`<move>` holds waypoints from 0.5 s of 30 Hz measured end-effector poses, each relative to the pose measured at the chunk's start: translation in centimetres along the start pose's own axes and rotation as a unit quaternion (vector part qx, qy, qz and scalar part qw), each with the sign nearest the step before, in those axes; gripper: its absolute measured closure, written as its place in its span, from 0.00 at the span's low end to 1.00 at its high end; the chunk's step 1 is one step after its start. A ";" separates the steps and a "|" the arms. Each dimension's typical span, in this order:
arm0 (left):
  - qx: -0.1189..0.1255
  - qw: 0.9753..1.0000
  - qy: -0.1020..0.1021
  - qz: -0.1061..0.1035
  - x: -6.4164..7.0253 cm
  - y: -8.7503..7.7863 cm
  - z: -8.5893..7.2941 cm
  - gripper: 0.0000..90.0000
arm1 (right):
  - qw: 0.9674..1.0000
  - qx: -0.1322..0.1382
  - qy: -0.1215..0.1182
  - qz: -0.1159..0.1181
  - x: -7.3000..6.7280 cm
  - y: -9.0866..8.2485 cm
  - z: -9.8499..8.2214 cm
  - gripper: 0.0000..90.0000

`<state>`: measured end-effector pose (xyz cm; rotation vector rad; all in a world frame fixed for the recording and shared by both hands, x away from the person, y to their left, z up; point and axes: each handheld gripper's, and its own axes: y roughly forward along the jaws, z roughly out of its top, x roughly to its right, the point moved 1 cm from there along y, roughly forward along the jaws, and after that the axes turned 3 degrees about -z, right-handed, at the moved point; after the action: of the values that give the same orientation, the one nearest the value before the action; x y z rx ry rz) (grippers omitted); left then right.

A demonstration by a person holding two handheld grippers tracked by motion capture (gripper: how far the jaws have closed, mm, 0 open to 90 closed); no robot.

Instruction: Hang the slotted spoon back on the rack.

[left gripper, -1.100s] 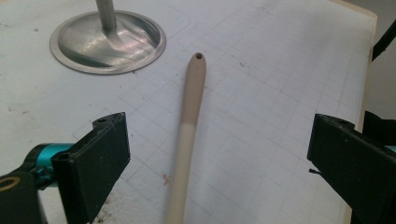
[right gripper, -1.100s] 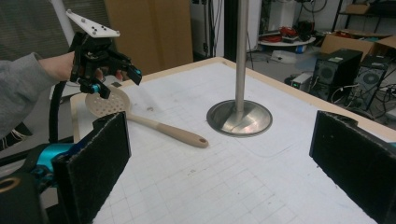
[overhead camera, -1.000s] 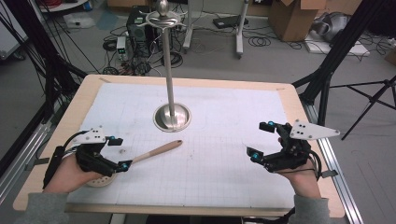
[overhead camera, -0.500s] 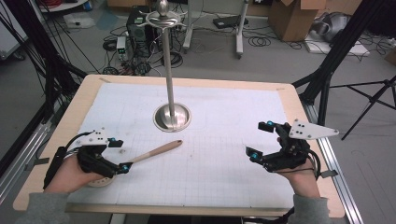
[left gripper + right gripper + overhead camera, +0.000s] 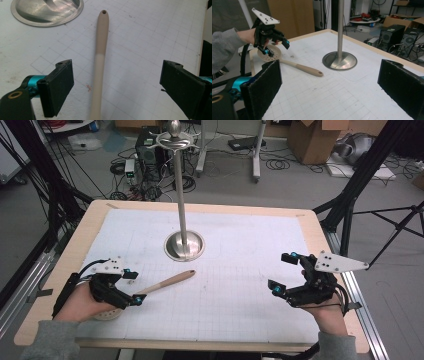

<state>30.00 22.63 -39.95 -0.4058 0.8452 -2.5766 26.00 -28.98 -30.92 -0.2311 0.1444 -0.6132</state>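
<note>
Two hand-held grippers over one desk, high view; clock directions taken from desk centre. Left hand-held gripper at approx. 8 o'clock, jaws wide and just now narrowing a little, straddling the handle of the spoon w/o touching it: in the left gripper view the handle runs up the gap between both pads, clear on each side. Reading: jaws are lined up across the thin handle because that is the part narrow enough to pinch; the perforated bowl lies flat under the hand, at the near-left edge. Spoon flat on desk, handle tip w/ hanging hole pointing toward 1 o'clock, at the stand. Stand at 12 o'clock, upright pole on round base, hooks at top; probably the place where the spoon's hole goes, which would explain gripping low on the handle and leaving the tip free. Right hand-held gripper at approx. 4 o'clock, jaws wide, nothing between them, well apart from spoon; seemingly parked in reserve.
</note>
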 end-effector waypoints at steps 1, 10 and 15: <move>-0.003 1.000 0.001 0.000 -0.1 0.0 0.0 0.16 | 1.000 0.000 0.000 0.000 0.0 -0.1 -0.1 0.05; -0.023 1.000 -0.007 -0.007 -0.5 0.5 0.0 0.22 | 1.000 -0.007 0.002 -0.002 -0.3 -0.4 -0.3 0.05; -0.038 0.999 -0.013 -0.013 -0.7 1.0 0.0 0.23 | 1.000 -0.006 0.002 -0.004 -0.2 -0.6 -0.4 0.05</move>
<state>30.91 22.24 -40.71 -0.4743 0.9370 -2.5637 25.43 -29.36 -31.13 -0.2417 0.1503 -0.6213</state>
